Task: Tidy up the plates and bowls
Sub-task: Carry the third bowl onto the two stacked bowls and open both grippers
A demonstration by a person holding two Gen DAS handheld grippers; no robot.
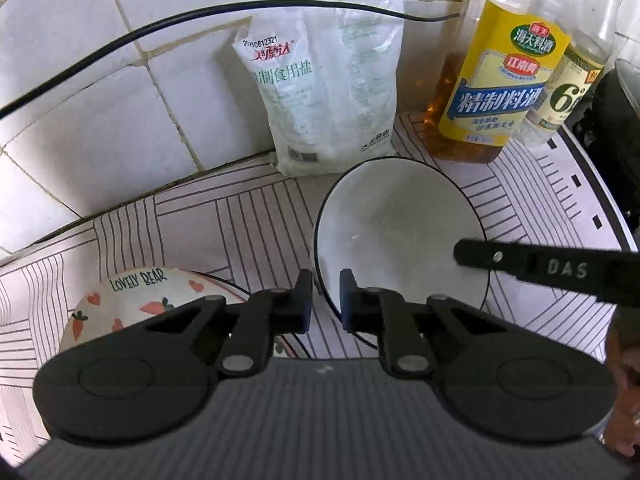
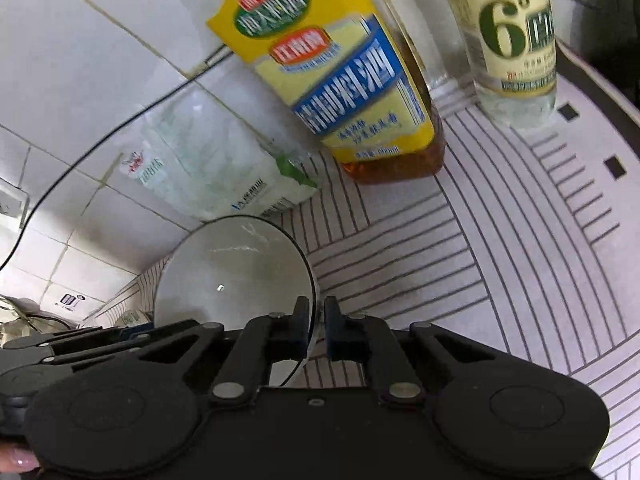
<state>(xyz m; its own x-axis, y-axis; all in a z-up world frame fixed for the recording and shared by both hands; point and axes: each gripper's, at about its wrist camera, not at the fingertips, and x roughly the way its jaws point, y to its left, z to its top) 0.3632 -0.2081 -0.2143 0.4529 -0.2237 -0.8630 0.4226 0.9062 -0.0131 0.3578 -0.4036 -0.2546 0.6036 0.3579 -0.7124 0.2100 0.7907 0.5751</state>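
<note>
Both the left tongs [image 1: 326, 300] and the right tongs [image 2: 317, 330] pinch the rim of the white bowl [image 1: 400, 232] on the bench [image 1: 248, 224], one on each side.

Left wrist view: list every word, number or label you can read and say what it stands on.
"LOVELY BEAR": rim of the carrot-patterned white ceramic bowl.
"DAS": black finger of the right gripper.
"20250812321" and "食用盐": white plastic salt bag.
"海天料酒" and "精制料酒": yellow label of the amber cooking-wine bottle.
"6°": pale label of the clear vinegar bottle.
Smaller print on the bag and both bottles: too small to read.
</note>
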